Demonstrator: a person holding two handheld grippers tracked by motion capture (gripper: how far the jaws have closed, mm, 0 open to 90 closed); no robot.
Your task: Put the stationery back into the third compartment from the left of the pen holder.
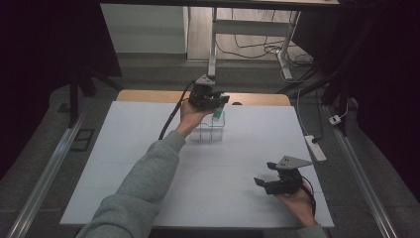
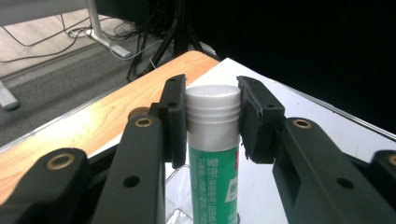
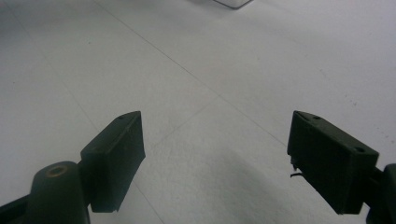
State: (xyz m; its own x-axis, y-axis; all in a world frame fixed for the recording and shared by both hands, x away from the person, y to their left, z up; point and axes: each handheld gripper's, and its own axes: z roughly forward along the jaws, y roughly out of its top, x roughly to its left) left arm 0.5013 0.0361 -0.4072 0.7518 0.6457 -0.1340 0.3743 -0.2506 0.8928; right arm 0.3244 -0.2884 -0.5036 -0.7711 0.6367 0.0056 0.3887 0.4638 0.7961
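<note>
The high view looked forward and down over the whole white worktop (image 1: pixel 148 148); each tongs camera looked closely along its own jaws, sharing that worktop.

Two hand-held grippers are in use: the left hand-held gripper (image 1: pixel 214 101) and the right hand-held gripper (image 1: pixel 267 182). There is one glue stick (image 2: pixel 214 154), green with a white cap, directly above the one clear compartment box (image 1: pixel 210 130). One white worktop (image 1: pixel 148 163) carries that box. One power strip (image 1: pixel 315 147) lies right of the box, beyond the worktop's edge.
</note>
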